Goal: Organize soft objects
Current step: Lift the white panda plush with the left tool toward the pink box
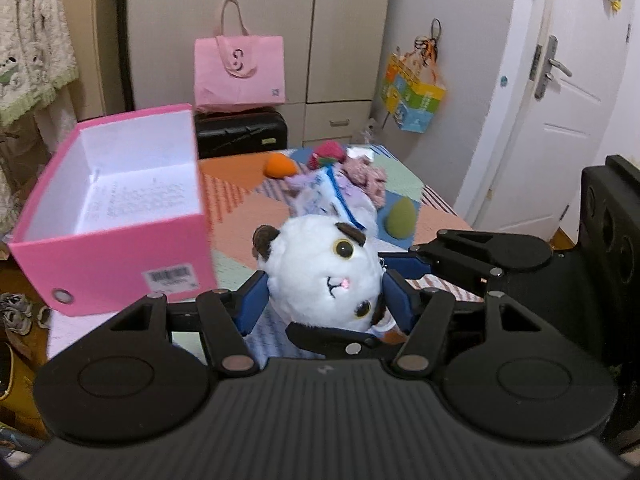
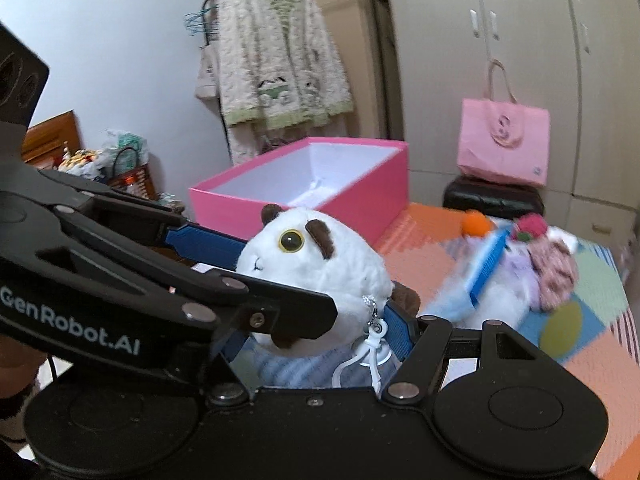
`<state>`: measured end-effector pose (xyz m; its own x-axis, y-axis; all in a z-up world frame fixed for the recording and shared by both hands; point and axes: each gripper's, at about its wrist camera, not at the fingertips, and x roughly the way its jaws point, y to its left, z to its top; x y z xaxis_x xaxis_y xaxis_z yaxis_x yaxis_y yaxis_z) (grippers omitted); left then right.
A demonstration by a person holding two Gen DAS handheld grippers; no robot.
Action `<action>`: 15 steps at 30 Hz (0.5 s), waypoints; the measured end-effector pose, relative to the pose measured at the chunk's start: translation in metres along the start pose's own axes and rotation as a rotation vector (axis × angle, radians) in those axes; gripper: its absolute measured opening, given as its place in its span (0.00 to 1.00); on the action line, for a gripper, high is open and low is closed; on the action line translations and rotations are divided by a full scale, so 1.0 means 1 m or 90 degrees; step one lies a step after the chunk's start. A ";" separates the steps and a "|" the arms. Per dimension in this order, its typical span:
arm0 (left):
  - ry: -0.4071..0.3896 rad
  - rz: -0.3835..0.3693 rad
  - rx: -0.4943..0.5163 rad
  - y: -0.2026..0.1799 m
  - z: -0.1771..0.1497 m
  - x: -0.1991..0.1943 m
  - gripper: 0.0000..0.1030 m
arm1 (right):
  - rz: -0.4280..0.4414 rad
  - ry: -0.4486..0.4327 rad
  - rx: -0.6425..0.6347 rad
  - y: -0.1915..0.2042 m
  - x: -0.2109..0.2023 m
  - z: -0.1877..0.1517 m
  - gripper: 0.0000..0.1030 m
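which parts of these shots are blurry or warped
Left wrist view: plush cat fairly sharp, pink box smeared at its near edge, door frame bowed by the fisheye. Right wrist view: the toy pile is motion-blurred, wardrobe lines curve, corners vignette black.

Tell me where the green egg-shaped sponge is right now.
The green sponge lies on the patchwork mat, right of centre in the left wrist view, just beyond the white cat plush and below the pinkish knitted item.

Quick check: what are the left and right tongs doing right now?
Left tongs: closed on the white plush cat.
Right tongs: closed on the same plush cat.
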<state>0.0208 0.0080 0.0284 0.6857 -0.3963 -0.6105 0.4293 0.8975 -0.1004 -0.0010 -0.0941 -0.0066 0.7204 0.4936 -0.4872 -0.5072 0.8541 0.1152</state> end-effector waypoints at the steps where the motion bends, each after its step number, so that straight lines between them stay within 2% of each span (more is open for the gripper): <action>1: -0.008 0.004 0.000 0.005 0.003 -0.005 0.59 | 0.002 -0.004 -0.012 0.004 0.001 0.005 0.71; 10: -0.063 0.032 -0.014 0.046 0.048 -0.024 0.59 | 0.032 -0.030 -0.053 0.015 0.022 0.067 0.71; 15: -0.080 0.041 -0.035 0.079 0.082 -0.015 0.60 | 0.047 -0.031 -0.063 0.008 0.051 0.107 0.71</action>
<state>0.0928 0.0686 0.0943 0.7806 -0.3563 -0.5136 0.3519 0.9295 -0.1100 0.0824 -0.0440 0.0624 0.7000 0.5645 -0.4374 -0.6029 0.7954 0.0617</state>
